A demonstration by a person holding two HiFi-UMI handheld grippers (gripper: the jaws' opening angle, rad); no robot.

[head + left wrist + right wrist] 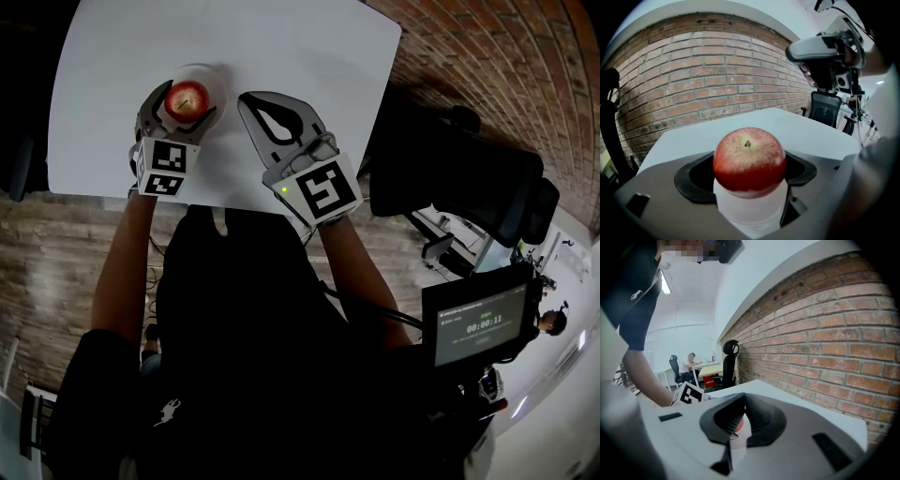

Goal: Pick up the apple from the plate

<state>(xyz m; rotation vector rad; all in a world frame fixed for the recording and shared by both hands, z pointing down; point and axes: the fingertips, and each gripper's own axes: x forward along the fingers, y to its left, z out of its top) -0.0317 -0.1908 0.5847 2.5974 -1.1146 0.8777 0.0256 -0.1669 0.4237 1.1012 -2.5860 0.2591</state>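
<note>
A red apple [187, 97] sits over a small white plate [214, 86] near the front edge of the white table [281, 47]. My left gripper [183, 105] reaches round the apple, one finger on each side. In the left gripper view the apple [749, 157] fills the gap between the black pads [693, 180] and covers their inner edges, with the plate [750, 213] showing below it. My right gripper [249, 101] lies just right of the plate, shut with nothing in it. In the right gripper view [740, 419], a sliver of the apple [738, 425] shows behind the closed tips.
The table's near edge [234, 199] runs under both marker cubes. A black office chair [459, 173] and a small timer screen [478, 323] stand to the right. A brick wall [708, 79] lies beyond the table. A person sits at a far desk [689, 363].
</note>
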